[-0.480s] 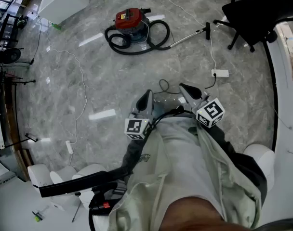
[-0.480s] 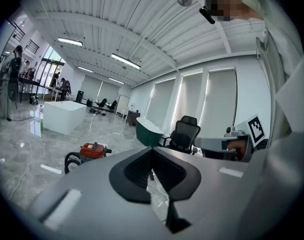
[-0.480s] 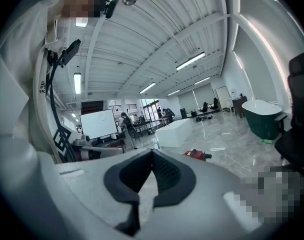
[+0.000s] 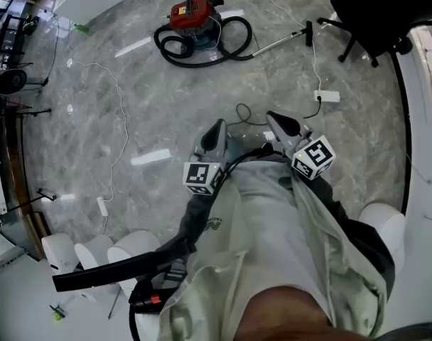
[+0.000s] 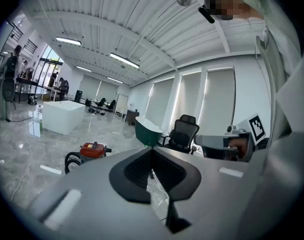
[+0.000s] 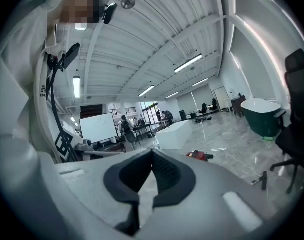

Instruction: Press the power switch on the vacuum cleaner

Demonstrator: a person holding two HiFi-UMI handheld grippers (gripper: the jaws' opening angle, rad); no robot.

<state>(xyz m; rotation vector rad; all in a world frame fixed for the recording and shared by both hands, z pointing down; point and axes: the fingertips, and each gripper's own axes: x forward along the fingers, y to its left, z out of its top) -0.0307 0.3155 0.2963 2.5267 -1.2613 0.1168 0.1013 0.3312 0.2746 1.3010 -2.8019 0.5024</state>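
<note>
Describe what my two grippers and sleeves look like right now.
Both the left gripper and right gripper are grey tapered wedges with black ribbed pads, each carrying a white cube with black square markers. A black cable runs back from them. The sleeves are dark, under a pale jacket.

Between the left gripper [image 4: 217,128], the right gripper [image 4: 274,119] and the vacuum cleaner [image 4: 193,18] lies a broad stretch of bare floor [image 4: 173,98], open for a straight pass. Just ahead of the grippers a thin black cable loop [image 4: 243,112] lies flat on it. The black hose [image 4: 202,59] coils round the cleaner's near side and its right, while the red top is clear from above. The wand [image 4: 280,42] lies on the floor to the right, running toward the office chair [image 4: 376,13]. A power strip [image 4: 327,96] sits at the near right. A thin white cable [image 4: 121,116] trails down the left side, well apart from the direct line.
</note>
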